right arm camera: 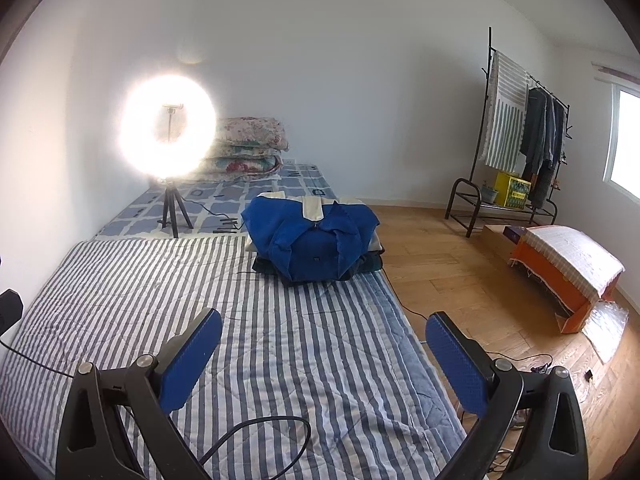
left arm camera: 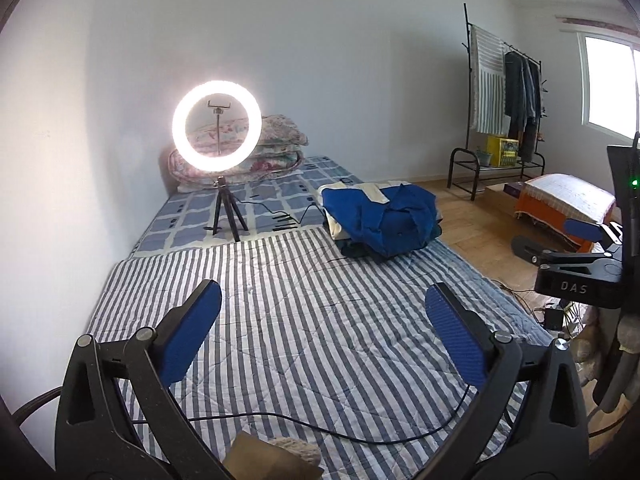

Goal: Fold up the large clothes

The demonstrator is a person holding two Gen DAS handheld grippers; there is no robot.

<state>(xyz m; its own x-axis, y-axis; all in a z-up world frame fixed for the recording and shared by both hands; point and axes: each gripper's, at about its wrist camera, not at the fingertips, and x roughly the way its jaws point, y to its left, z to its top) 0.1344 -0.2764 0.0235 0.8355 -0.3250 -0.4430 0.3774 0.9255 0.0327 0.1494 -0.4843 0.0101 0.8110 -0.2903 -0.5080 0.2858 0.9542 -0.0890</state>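
Observation:
A folded blue garment with cream trim [left arm camera: 384, 216] lies on top of a small stack of clothes at the far right edge of the striped mattress [left arm camera: 280, 312]; the right wrist view shows the same blue garment [right arm camera: 312, 236] straight ahead. My left gripper [left arm camera: 323, 320] hovers open over the bare striped cover, well short of the stack, with nothing between its blue pads. My right gripper [right arm camera: 323, 348] is open too, above the mattress's right side, with nothing between its pads. The right gripper's fingers [left arm camera: 560, 252] also show at the right edge of the left wrist view.
A lit ring light on a tripod [left arm camera: 218, 128] stands on the checked sheet behind the mattress, with folded quilts [left arm camera: 276, 140] behind it. Black cables [left arm camera: 320, 436] cross the near mattress. A clothes rack [right arm camera: 516, 136] and an orange covered box [right arm camera: 568, 268] stand on the wooden floor at right.

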